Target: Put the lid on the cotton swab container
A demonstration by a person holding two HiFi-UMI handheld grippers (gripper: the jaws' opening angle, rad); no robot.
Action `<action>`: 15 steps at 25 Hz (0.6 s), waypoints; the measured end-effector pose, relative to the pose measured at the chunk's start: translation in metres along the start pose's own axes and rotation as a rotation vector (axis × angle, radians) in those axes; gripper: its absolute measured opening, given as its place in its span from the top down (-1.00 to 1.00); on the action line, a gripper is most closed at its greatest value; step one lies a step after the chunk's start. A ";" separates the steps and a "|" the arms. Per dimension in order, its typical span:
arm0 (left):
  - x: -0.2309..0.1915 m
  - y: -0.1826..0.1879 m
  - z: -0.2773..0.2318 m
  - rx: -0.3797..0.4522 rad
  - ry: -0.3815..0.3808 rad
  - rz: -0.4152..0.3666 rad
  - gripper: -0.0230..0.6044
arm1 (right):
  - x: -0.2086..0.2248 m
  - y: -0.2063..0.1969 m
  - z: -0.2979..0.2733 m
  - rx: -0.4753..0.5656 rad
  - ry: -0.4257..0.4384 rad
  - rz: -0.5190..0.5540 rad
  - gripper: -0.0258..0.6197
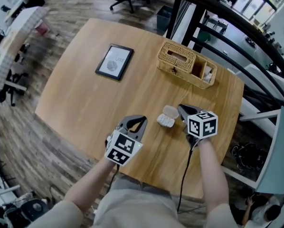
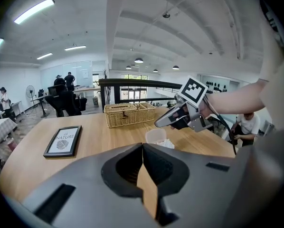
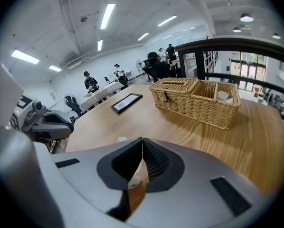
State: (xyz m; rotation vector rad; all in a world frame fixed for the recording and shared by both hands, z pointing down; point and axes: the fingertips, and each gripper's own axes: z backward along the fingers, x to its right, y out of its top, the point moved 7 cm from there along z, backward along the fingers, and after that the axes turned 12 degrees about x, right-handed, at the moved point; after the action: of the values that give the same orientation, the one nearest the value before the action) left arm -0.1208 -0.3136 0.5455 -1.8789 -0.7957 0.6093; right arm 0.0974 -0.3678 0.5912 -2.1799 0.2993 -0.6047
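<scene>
The cotton swab container (image 1: 165,121) is a small clear tub of white swabs standing near the table's front. Its translucent lid (image 1: 170,111) lies just behind it, touching or nearly so. In the left gripper view the lid (image 2: 156,136) and the swabs (image 2: 168,144) show just over the jaws. My left gripper (image 1: 143,118) sits a little left of the container, shut on nothing. My right gripper (image 1: 180,108) is close on the lid's right, also shut and empty. A white sliver (image 3: 121,139) peeks over the right jaws.
A wicker basket (image 1: 186,63) with two compartments stands at the back right of the wooden table (image 1: 85,99). A black-framed picture (image 1: 114,61) lies at the back left. A dark railing (image 1: 218,13) runs beyond the table's right edge. People stand far off in the room.
</scene>
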 end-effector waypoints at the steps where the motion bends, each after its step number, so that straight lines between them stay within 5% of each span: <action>1: 0.000 -0.001 0.001 0.000 0.003 0.001 0.85 | 0.000 -0.001 -0.002 -0.005 0.010 -0.026 0.84; 15: 0.003 -0.004 0.011 0.001 0.012 0.001 0.85 | -0.042 -0.011 0.024 0.004 0.098 0.005 0.84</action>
State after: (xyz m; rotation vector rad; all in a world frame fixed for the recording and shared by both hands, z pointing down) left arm -0.1282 -0.3037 0.5448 -1.8808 -0.7867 0.5982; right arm 0.0737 -0.3277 0.5738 -2.1487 0.3557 -0.7104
